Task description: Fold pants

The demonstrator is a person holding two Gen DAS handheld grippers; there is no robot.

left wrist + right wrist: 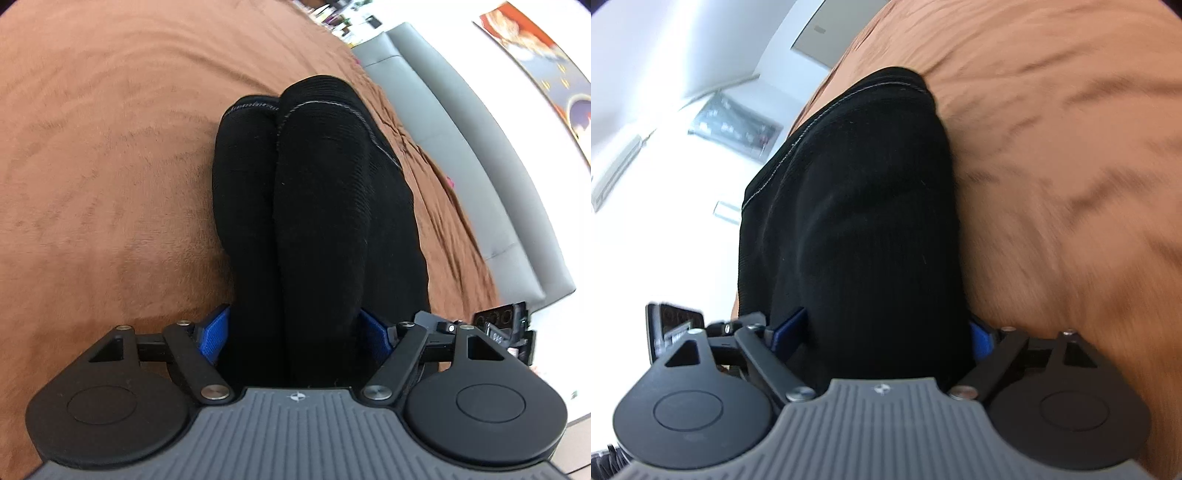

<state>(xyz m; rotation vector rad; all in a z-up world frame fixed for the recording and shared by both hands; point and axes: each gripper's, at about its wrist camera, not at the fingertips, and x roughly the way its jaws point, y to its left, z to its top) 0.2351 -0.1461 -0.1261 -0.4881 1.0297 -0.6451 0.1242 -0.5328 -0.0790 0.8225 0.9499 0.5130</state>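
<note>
Brown blanket both views; grey headboard left-wrist only; pants clamped.

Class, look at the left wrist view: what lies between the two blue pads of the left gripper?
A thick bunch of the black pants fills the gap between the pads of the left gripper, seen in the left wrist view.

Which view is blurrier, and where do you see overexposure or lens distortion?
Right wrist view: blurrier, with the blanket smeared into streaks and the room at left blown out white. Left wrist view: sharper, the pants showing ribbing and stitching, though the fisheye bends the headboard into a curve.
</note>
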